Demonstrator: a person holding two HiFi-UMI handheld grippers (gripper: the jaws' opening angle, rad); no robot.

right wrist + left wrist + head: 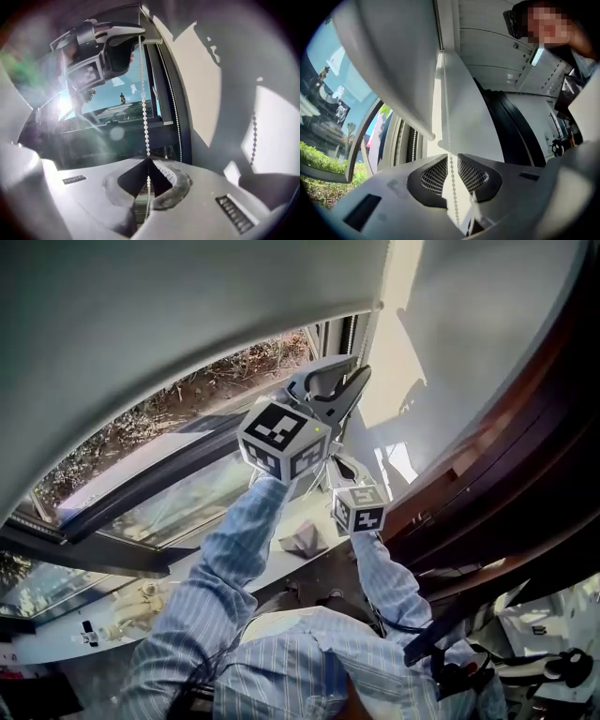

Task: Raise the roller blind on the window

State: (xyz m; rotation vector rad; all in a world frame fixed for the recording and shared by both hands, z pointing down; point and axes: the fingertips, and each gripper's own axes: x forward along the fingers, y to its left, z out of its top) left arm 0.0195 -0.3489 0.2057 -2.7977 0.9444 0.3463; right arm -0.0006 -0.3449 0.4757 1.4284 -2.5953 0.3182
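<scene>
One chain (144,117) serves both: the right gripper (149,159), lower, clamps it to hold the blind (187,315), while the left gripper (450,157), higher, straddles it with jaws apart, probably to regrip.

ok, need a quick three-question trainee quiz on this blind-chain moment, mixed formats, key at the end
1. True or false: the right gripper has its jaws shut on the bead chain.
2. Multiple choice: the jaws of the left gripper are A) shut tight with nothing between them; B) apart, with the chain running between them; C) outside the left gripper view.
3. Fill in: in the head view, the ___ gripper is the higher of the two.

Key: 1 true; 2 B; 3 left.
</scene>
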